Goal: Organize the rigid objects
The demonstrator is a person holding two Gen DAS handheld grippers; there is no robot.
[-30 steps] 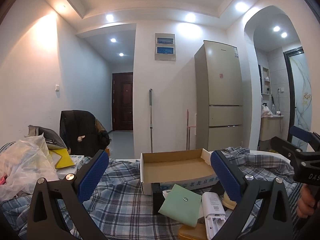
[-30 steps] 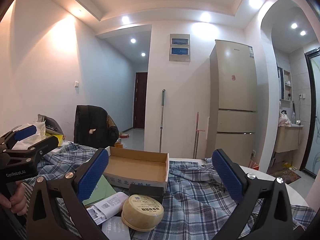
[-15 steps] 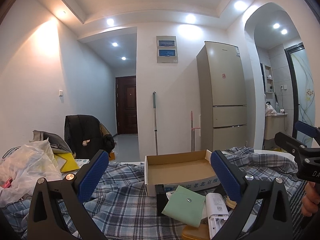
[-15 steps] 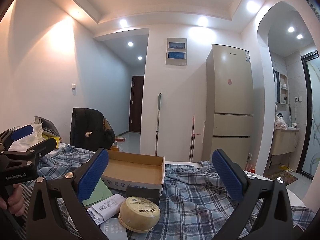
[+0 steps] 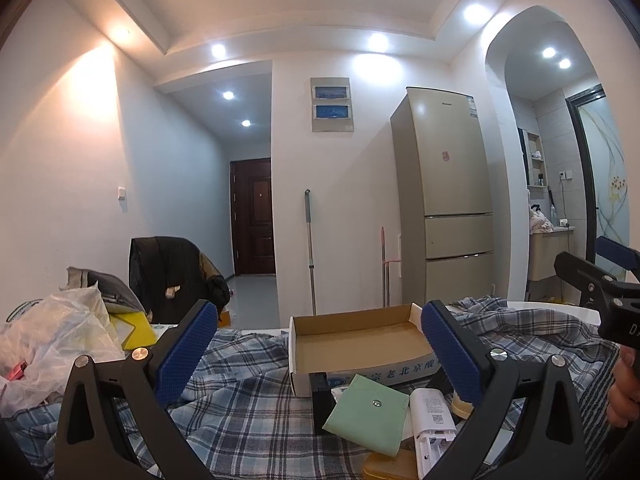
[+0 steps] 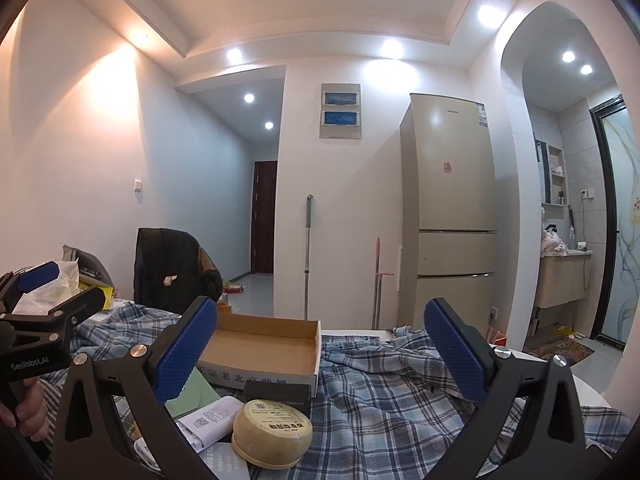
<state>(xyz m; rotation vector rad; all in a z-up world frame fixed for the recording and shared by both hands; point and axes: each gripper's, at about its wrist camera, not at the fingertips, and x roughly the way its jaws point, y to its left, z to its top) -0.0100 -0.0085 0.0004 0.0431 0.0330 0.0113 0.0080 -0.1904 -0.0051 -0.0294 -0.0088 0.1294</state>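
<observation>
An empty cardboard box [image 5: 360, 340] [image 6: 260, 344] sits on a plaid cloth. In front of it lie a black block [image 5: 322, 404] [image 6: 278, 394], a green pouch [image 5: 366, 414] [image 6: 192, 394], a white device [image 5: 432, 420] [image 6: 212, 420] and a round yellow tin [image 6: 272, 434]. My left gripper [image 5: 318, 356] is open and empty above the cloth, left of the pile. My right gripper [image 6: 320, 352] is open and empty, over the box and tin. Each gripper shows at the edge of the other's view: the right gripper [image 5: 600, 276], the left gripper [image 6: 44, 300].
A plastic bag [image 5: 52, 336] and yellow item [image 5: 132, 330] lie at the table's left. A chair with a dark jacket [image 5: 168, 272] stands behind. A fridge [image 5: 444, 200], a mop [image 5: 310, 248] and a white table edge [image 6: 560, 364] are beyond.
Both views have tilted upward slightly, so the table and objects sit lower in frame. Both grippers stay open and nothing was grasped.
</observation>
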